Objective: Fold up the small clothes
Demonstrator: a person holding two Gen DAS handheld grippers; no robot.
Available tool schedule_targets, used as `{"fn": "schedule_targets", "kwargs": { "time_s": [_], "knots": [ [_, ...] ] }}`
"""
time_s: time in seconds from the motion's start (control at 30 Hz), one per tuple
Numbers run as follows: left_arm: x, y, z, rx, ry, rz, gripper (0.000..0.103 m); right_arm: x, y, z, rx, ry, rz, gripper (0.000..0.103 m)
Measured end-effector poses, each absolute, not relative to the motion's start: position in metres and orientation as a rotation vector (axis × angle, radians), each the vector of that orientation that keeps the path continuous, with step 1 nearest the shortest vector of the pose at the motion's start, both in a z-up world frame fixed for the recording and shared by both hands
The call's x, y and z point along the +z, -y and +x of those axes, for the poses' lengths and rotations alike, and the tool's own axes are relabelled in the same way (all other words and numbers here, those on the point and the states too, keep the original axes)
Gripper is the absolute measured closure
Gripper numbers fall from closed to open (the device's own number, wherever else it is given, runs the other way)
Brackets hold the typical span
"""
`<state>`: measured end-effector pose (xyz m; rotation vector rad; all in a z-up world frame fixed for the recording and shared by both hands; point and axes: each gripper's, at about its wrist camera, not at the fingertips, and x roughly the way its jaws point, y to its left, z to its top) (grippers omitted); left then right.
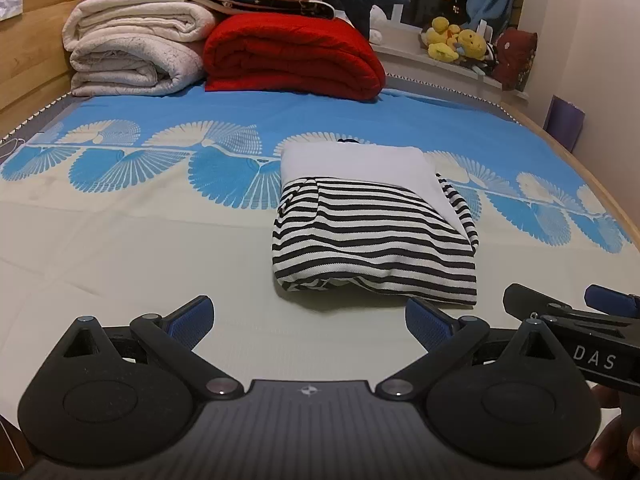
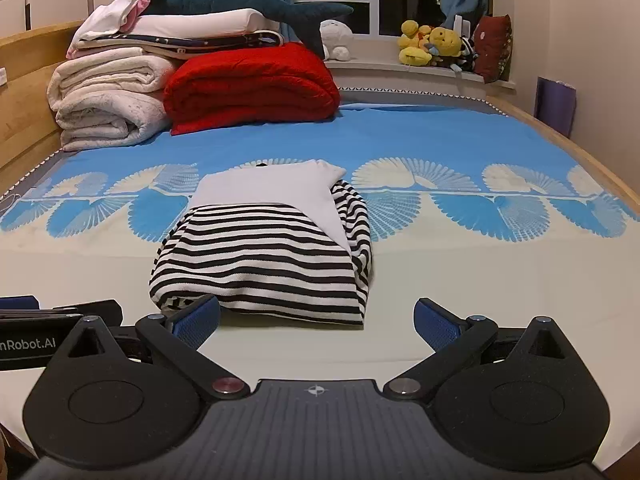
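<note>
Striped garment [image 1: 376, 236], black and white with a plain white panel [image 1: 356, 164] across its far half, lies folded into a compact block near the middle of a bed [image 1: 120, 240], its near edge a rounded fold, with loose layers showing at the left corner. The left gripper [image 1: 310, 322] hovers just short of that near edge with its blue-padded fingers [image 1: 192, 320] spread wide and nothing between them; the right gripper [image 2: 316, 322] sits beside it, equally wide open and empty, its left pad [image 2: 198, 320] close to the garment's near left corner, though contact cannot be confirmed. Part of the right gripper also shows at the right margin of the left wrist view. Bare cream sheet stretches broadly to the left of the garment and in a narrower band to its right, up to the wooden bed rail [image 2: 560, 136]. Beyond the garment runs a blue band printed with fan shapes [image 1: 120, 152], also uncovered. Well apart at the far left corner stand cream blankets [image 1: 128, 52] and a red blanket [image 1: 292, 56], side by side, with more folded linens stacked on top. Plush toys [image 2: 432, 46] line the windowsill [image 2: 400, 68] past the bed's far edge.
</note>
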<state>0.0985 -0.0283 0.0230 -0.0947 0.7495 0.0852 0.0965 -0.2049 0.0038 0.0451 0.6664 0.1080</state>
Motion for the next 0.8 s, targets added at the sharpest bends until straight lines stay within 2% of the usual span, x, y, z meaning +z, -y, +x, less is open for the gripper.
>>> {"fn": "schedule_targets", "kwargs": {
  "time_s": [0.8],
  "knots": [
    [0.0207, 0.0308, 0.0976, 0.087, -0.751, -0.09, 0.001, 0.0069, 0.2062, 0.0948, 0.104, -0.654, 0.036, 0.001]
  ]
}}
